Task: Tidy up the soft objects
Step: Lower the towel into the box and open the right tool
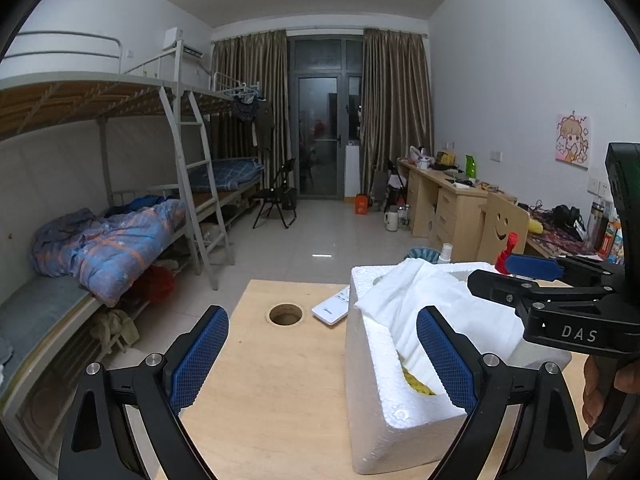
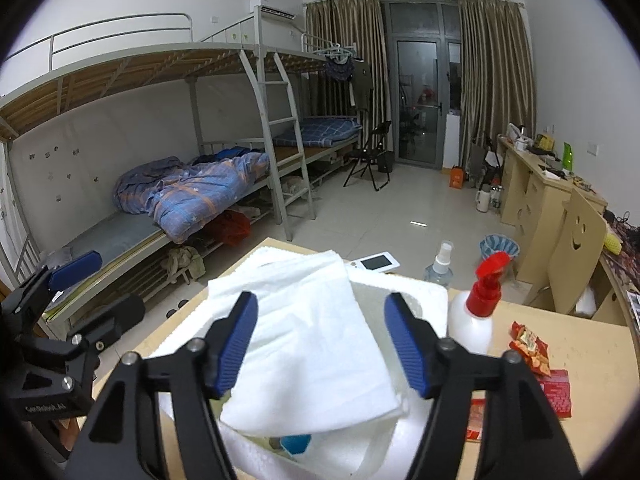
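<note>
A white towel (image 2: 304, 332), soft and finely napped, lies folded in loose layers on top of a white foam box (image 1: 384, 412). The box is thick-walled and pebbly, with a chipped, uneven rim. It stands on a pale wooden table (image 1: 260, 380) that has a round hole (image 1: 285, 314) cut through it.

The right tongs (image 2: 320, 346) hang just above the towel with the jaws wide apart. Their blue ribbed pads (image 2: 236, 344) stand on either side of the folded cloth without pressing on it, and nothing is gripped. Under the near edge of the towel, close to these tongs, something blue (image 2: 296, 442) peeks out of the box; too little shows to say what it is.

The left tongs (image 1: 322, 360) are also spread wide and hold nothing. One blue cross-hatched pad is over bare table, the other in front of the box's near wall, where a knobbly yellow thing (image 1: 418, 382) shows in a gap under the towel. Whether that pad touches the foam is hard to tell from this angle.

Right of the right tongs stand a smooth white plastic bottle (image 2: 470, 322) with a red trigger head, and beyond it a small clear spray bottle (image 2: 440, 266). Crinkled red snack packets (image 2: 532, 354) lie on the table farther right. A flat white remote (image 1: 332, 310) lies beyond the left tongs, beside the box.
</note>
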A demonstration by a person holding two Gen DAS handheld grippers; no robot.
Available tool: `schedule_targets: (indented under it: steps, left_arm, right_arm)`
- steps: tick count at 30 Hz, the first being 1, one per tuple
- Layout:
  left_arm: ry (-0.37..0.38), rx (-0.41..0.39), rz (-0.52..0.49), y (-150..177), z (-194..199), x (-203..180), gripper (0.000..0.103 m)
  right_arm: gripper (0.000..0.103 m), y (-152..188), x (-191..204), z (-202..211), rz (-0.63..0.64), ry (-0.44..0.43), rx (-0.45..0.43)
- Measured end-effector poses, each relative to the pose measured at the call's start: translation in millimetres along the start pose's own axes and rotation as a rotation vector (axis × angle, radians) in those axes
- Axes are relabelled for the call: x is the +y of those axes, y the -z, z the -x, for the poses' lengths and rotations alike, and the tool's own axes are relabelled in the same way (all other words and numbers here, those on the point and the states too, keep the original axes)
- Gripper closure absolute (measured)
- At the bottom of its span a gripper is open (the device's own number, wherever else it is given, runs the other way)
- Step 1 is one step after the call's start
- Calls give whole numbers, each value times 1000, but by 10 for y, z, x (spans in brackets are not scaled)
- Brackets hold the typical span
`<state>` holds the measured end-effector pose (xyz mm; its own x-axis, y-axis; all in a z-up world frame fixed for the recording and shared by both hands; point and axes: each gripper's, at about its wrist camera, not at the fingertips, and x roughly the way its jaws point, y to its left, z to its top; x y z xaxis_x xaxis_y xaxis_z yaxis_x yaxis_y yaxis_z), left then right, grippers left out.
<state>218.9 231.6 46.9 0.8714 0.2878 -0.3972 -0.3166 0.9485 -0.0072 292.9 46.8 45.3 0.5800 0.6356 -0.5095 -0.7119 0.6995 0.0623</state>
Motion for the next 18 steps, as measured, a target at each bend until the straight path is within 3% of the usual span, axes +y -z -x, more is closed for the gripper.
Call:
schedule_targets:
  steps: [7,12,18]
  left_arm:
    - [10,-8,-8,-5,113,-38,8]
    - [16,-15,3,21,253,-62,8]
    - [35,-42,9,71,519,-141,8]
  right_arm:
    - [21,20,-26,151,-11,-2,-25]
    - [0,82,-70,363,-30,4,-67]
    - [0,184,-142,631,-52,32,-103]
